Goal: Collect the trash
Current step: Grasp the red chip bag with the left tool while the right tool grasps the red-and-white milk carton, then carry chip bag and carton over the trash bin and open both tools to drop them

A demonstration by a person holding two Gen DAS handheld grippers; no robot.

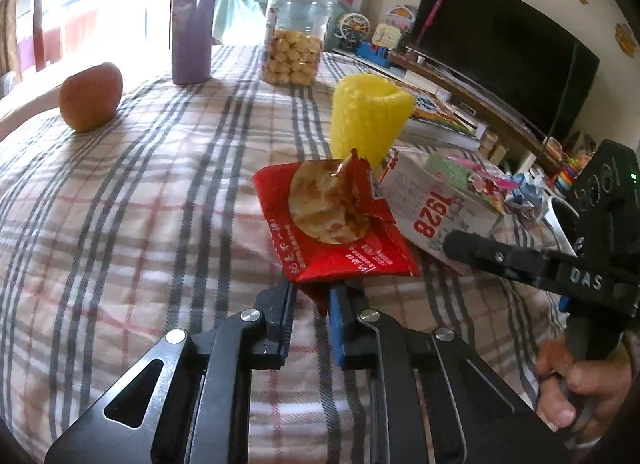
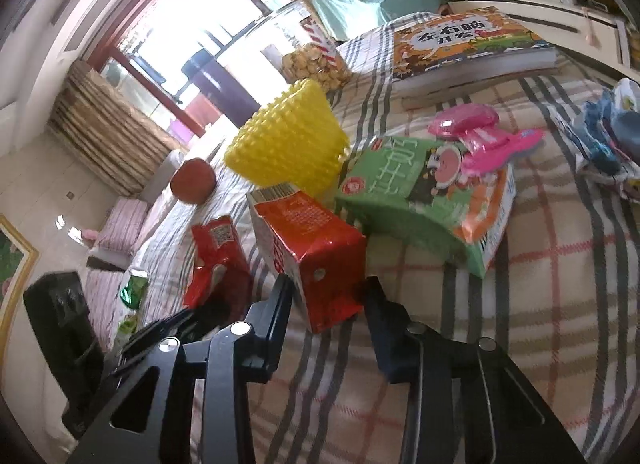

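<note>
A torn red snack wrapper (image 1: 340, 260) lies on the plaid cloth, and one corner of it hangs between the fingers of my left gripper (image 1: 314, 292), which is shut on that corner. The same wrapper (image 2: 216, 256) shows at the left of the right wrist view. Beside it lies a red and white drink carton (image 2: 316, 248) marked 1928 (image 1: 424, 203). My right gripper (image 2: 326, 288) is shut on the carton's near end, with a pad against each side. One of its fingers (image 1: 480, 250) reaches the carton in the left wrist view.
A yellow foam net sleeve (image 1: 364, 119) stands behind the wrapper. A green snack bag (image 2: 400, 199), pink wrappers (image 2: 480, 135) and crumpled blue packaging (image 2: 600, 135) lie to the right. An apple (image 1: 90, 97), purple flask (image 1: 192, 23), cookie jar (image 1: 294, 39) and book (image 2: 472, 43) stand farther back.
</note>
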